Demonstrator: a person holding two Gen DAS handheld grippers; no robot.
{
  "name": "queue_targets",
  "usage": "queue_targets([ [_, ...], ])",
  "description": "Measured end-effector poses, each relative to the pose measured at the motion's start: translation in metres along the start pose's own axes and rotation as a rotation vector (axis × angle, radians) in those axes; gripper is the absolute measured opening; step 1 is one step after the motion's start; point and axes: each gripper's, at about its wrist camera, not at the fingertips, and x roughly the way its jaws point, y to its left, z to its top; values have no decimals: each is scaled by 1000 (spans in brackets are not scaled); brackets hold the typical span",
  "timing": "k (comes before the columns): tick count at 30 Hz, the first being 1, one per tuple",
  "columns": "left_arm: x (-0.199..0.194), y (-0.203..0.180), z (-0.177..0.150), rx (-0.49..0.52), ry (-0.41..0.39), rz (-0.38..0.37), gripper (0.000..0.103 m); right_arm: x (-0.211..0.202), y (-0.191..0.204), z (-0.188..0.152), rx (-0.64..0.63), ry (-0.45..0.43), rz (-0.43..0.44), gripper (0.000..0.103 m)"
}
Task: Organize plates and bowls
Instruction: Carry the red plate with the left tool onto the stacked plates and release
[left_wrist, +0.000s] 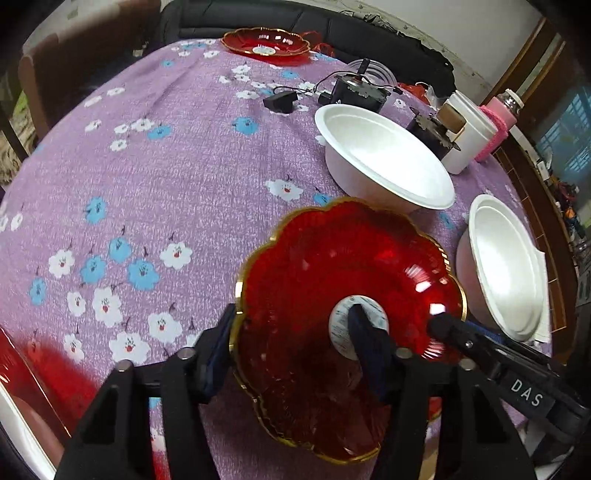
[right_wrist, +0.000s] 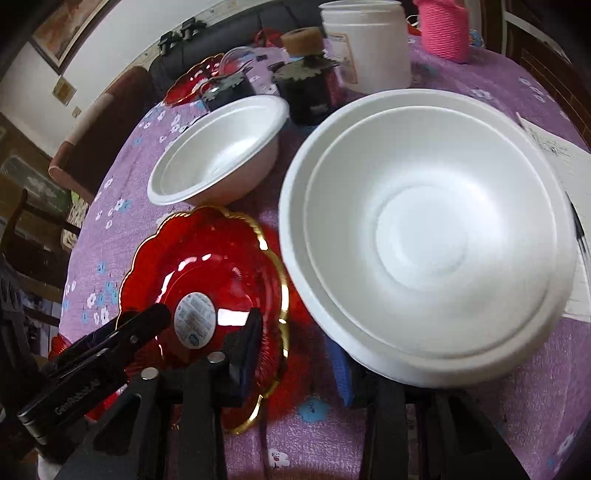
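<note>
Red plate (left_wrist: 343, 273) with a gilt scalloped rim sits between the fingers of the left tool (left_wrist: 299, 339): one finger lies outside its near-left rim, the other reaches across the inside to the round label at its centre, so the tool is partly closed on that side of the plate. Whether the plate is lifted or resting on the surface (left_wrist: 166, 155) cannot be told. The right tool (right_wrist: 295, 350) has one finger over the plate's right rim, while its other finger is hidden under the stacked white bowls (right_wrist: 424, 236) just ahead of it; its jaws stand fairly narrow, and whether it grips anything cannot be told.

Beyond the left tool's tips lies a single white bowl (left_wrist: 384, 155), with the stack further to the right. Only the left view shows a second red plate (left_wrist: 266, 42) far ahead and a black adapter (left_wrist: 280, 101). Only the right view shows a sheet of paper (right_wrist: 565, 162) to the right of the stack and a chair (right_wrist: 99, 125) beyond the surface.
</note>
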Motion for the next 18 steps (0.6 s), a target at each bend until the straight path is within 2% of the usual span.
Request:
queue_targets([
  [1, 1, -1, 0, 5, -3, 9, 43, 1, 1, 0, 1, 9, 9, 16],
  [4, 0, 6, 1, -20, -4, 12, 27, -2, 3, -3, -8, -7, -11, 16],
  [5, -1, 8, 1, -28, -1, 7, 25, -4, 3, -5, -7, -14, -12, 16],
  [11, -23, 16, -8, -59, -36, -18, 24, -27, 11, -16, -32, -68, 10, 13],
  [18, -74, 31, -21, -79, -124, -51, 24, -63, 40, -33, -74, -127, 46, 13],
])
